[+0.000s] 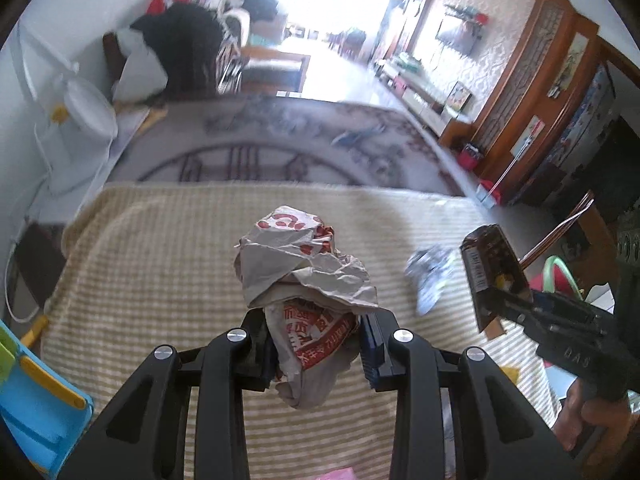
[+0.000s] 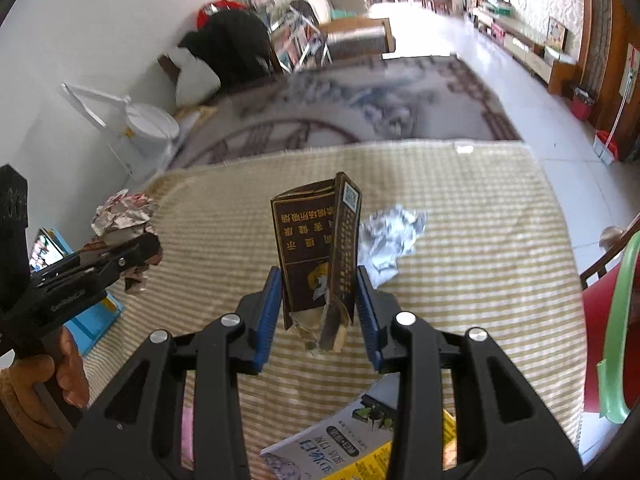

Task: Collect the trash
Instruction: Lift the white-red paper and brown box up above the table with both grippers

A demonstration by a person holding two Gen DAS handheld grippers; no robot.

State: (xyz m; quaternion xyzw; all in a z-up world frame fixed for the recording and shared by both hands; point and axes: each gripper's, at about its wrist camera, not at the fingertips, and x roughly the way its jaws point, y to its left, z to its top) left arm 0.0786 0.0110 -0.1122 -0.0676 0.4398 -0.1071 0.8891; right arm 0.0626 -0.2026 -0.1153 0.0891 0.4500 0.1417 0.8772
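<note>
My left gripper is shut on a crumpled red-and-white paper wrapper and holds it above the striped beige cloth. It also shows in the right wrist view at the left. My right gripper is shut on a dark brown cigarette box, torn at the bottom, held upright above the cloth. The box also shows in the left wrist view at the right. A crumpled silver-white wrapper lies on the cloth just right of the box; it also shows in the left wrist view.
A booklet with yellow print lies at the cloth's near edge. A blue plastic item is at the left, a green rim over red at the right. A patterned rug and a white fan lie beyond.
</note>
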